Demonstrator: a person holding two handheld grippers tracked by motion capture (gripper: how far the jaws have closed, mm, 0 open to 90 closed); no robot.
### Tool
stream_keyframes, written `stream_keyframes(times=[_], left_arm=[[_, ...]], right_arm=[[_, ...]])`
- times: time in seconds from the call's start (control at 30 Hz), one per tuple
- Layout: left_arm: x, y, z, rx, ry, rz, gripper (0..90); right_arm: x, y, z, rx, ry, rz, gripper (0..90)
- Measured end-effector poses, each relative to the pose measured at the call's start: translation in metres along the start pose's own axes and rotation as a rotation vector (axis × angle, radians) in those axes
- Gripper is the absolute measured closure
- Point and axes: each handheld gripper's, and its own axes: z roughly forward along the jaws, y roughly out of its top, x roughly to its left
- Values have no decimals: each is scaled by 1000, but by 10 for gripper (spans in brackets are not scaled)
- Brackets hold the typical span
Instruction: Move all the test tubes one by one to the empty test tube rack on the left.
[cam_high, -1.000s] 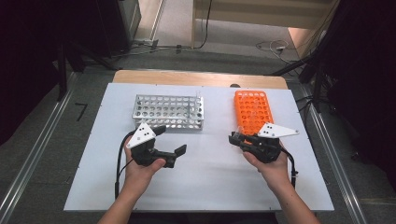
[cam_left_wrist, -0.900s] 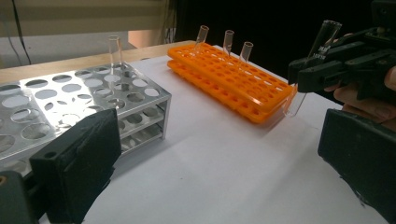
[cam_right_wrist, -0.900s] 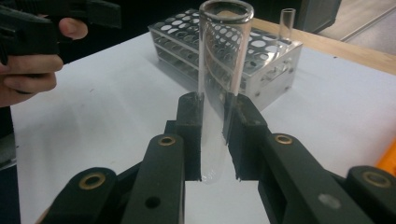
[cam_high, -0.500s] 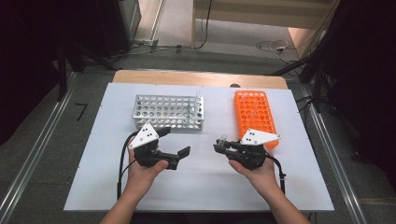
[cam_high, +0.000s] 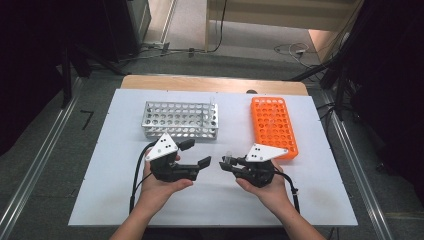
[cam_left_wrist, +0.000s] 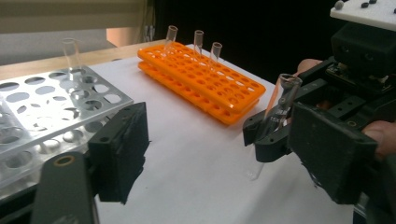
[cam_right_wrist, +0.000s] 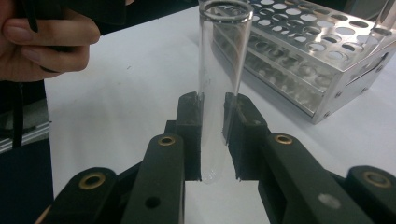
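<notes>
At frame centre, our right tool (cam_high: 231, 163) is clamped on a glass tube (cam_right_wrist: 219, 88). Our left tool (cam_high: 196, 155), jaws apart and just closing, holds nothing; handover to the steel rack (cam_high: 181, 120) remains.

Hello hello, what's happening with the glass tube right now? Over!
Right gripper shut on clear glass test tube, held upright. Left gripper open, nothing between its fingers, jaws have just been closing. White table between the two grippers bare.
</notes>
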Motion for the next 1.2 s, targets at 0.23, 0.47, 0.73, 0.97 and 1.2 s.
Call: stream_keyframes(times=[0.23, 0.47, 0.73, 0.97, 1.2], left_arm=[[-12, -2, 10, 27, -44, 28, 352], [-22, -2, 15, 32, -94, 59, 453], [-27, -3, 19, 45, -99, 90, 577], [-28, -4, 20, 49, -103, 104, 668], [-28, -4, 20, 50, -102, 112, 722]], right_arm=[[6, 0, 7, 13, 17, -17, 741], [12, 0, 13, 32, 30, -30, 741], [19, 0, 18, 42, 50, -44, 741], [22, 1, 19, 42, 62, -47, 741], [22, 2, 19, 42, 66, -44, 741]])
